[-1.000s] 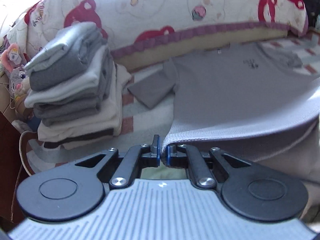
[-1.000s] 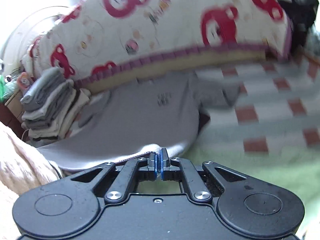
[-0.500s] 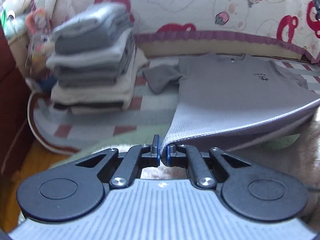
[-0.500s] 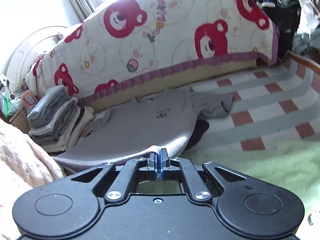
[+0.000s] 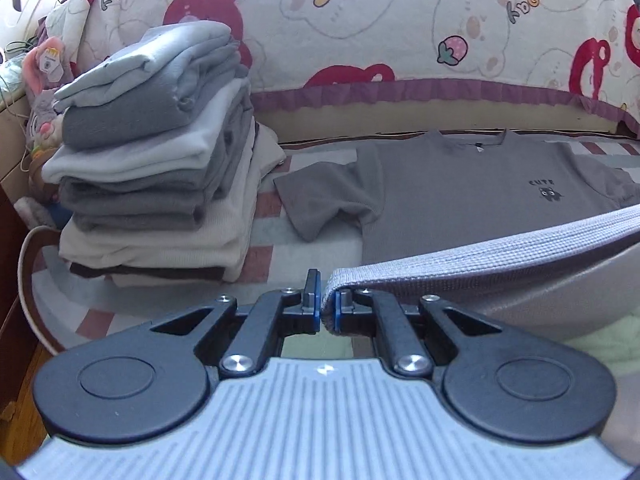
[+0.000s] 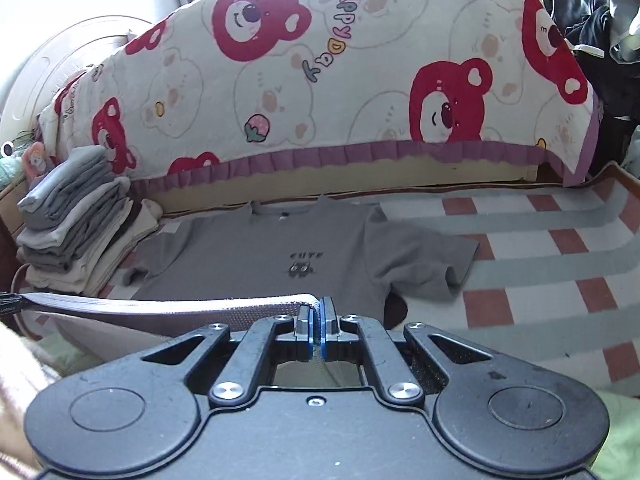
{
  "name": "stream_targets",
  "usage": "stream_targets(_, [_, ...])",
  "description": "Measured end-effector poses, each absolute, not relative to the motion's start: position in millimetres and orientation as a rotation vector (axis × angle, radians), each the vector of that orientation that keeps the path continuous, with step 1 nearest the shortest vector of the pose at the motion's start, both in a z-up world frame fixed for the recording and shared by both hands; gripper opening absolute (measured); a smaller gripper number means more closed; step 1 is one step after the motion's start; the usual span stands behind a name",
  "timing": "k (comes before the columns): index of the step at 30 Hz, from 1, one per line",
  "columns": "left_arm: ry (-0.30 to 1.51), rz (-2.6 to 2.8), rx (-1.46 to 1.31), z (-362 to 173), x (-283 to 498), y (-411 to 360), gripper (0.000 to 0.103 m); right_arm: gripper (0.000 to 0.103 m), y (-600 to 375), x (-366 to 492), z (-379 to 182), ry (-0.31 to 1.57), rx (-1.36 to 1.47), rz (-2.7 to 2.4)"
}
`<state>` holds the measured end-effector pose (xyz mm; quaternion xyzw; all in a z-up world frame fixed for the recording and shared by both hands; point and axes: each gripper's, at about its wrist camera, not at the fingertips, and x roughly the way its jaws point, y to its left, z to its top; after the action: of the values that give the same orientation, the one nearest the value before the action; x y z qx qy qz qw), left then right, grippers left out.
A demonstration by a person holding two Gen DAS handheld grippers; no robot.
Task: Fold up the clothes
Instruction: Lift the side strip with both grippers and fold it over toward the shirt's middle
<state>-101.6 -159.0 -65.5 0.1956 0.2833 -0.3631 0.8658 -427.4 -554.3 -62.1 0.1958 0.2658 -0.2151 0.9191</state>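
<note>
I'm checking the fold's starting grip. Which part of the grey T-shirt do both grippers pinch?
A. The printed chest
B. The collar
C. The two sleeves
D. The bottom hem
D: the left gripper and right gripper are each clamped on the ribbed hem of the grey T-shirt, whose collar lies at the far end.

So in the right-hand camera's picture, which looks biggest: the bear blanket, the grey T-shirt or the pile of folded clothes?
1. Bear blanket
2. Grey T-shirt
3. Pile of folded clothes

All lie at a similar distance.

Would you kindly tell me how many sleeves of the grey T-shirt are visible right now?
2. One sleeve lies spread on the checked cover to the right in the right wrist view; the other sleeve lies toward the stack of folded clothes.
</note>
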Motion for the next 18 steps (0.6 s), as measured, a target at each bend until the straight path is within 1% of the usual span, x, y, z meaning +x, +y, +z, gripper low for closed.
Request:
stream_targets(6, [0.609, -0.775, 0.456, -86, -68, -199, 0.007, 0.004, -583, -391, -90, 0.579, 0.414, -0.474])
stream_targets(10, [0.686, -0.796, 0.421, -103, -27, -222, 0.007, 0.003, -612, -356, -108, 0.605, 0.424, -0.490])
stream_targets(12, [0.693, -0.802, 0.411, -108, -2, -235, 0.007, 0.003, -629, -336, -114, 0.609, 0.429, -0.501])
stream_targets(14, [0.653, -0.799, 0.421, -105, 17, -254, 0.007, 0.003, -645, -315, -118, 0.606, 0.431, -0.516])
stream_targets(18, [0.572, -0.799, 0.407, -93, 49, -293, 0.007, 0.003, -679, -277, -106, 0.545, 0.446, -0.564])
